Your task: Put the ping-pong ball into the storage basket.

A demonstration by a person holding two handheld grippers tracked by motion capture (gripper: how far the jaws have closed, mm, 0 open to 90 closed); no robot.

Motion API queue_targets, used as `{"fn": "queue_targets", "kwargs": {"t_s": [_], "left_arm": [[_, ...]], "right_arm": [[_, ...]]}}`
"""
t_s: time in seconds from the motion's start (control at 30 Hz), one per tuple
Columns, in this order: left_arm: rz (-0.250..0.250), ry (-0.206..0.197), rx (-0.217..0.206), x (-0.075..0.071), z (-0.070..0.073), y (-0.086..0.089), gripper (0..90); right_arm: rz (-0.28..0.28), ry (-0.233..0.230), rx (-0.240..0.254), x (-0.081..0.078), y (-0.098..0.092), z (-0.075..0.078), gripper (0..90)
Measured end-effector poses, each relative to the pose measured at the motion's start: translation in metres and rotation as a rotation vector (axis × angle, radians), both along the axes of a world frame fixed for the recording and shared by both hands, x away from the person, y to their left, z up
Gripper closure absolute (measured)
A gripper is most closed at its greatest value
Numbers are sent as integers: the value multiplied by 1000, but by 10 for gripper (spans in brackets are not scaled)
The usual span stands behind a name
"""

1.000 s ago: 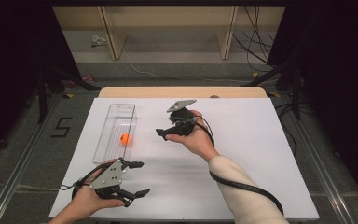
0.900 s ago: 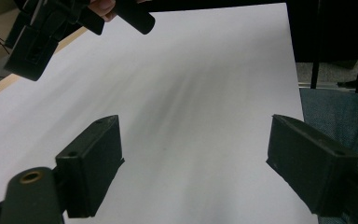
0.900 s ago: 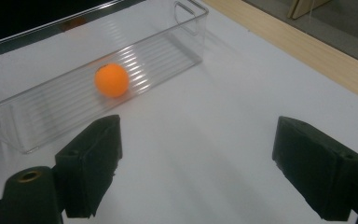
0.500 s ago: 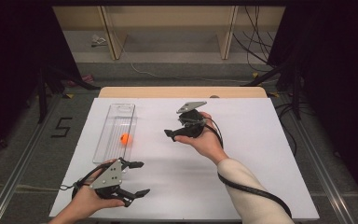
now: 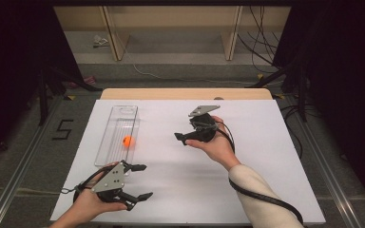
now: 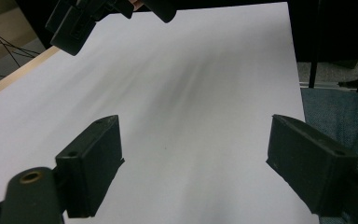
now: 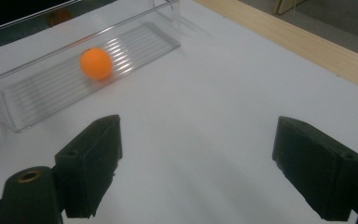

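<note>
Holding both grippers with jaws spread wide and nothing between them, I work over the white table [image 5: 266, 142]. My right gripper [image 5: 183, 137] hangs above the table's middle, its jaws pointed toward the orange ball [image 5: 128, 140]. That ball rests inside the clear plastic tray [image 5: 123, 111], which lies along the table's left edge, well apart from the right gripper. My left gripper [image 5: 140, 181] sits low at the near left corner, just beside the tray's near end.
</note>
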State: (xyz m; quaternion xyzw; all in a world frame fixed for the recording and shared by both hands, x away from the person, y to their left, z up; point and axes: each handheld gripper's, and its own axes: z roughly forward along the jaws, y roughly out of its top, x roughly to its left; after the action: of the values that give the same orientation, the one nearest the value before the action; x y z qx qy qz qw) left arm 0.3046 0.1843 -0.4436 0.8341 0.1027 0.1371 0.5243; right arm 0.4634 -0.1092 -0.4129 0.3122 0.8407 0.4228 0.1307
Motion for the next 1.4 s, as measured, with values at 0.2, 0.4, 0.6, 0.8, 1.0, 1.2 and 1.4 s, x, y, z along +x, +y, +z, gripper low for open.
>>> {"fn": "queue_targets", "kwargs": {"t_s": [0.2, 0.4, 0.6, 0.8, 1.0, 1.2, 1.4], "left_arm": [[1, -1, 0, 0, 0, 0, 174], [2, 0, 0, 0, 0, 0, 174], [2, 0, 1, 0, 0, 0, 174], [4, 0, 1, 0, 0, 0, 174], [5, 1, 1, 0, 0, 0, 174], [6, 2, 1, 0, -1, 0, 174], [6, 1, 2, 0, 0, 0, 174]], "right_arm": [[-12, 3, 9, -3, -10, -1, 166], [-23, 3, 11, -7, -21, -3, 167], [-43, 4, 16, -11, -33, -4, 166], [-62, 5, 25, -15, -46, -6, 166], [-79, 1, 34, -19, -59, -6, 166], [-95, -1, 41, -26, -71, -7, 166], [-108, -4, 45, -33, -85, -7, 166]]}}
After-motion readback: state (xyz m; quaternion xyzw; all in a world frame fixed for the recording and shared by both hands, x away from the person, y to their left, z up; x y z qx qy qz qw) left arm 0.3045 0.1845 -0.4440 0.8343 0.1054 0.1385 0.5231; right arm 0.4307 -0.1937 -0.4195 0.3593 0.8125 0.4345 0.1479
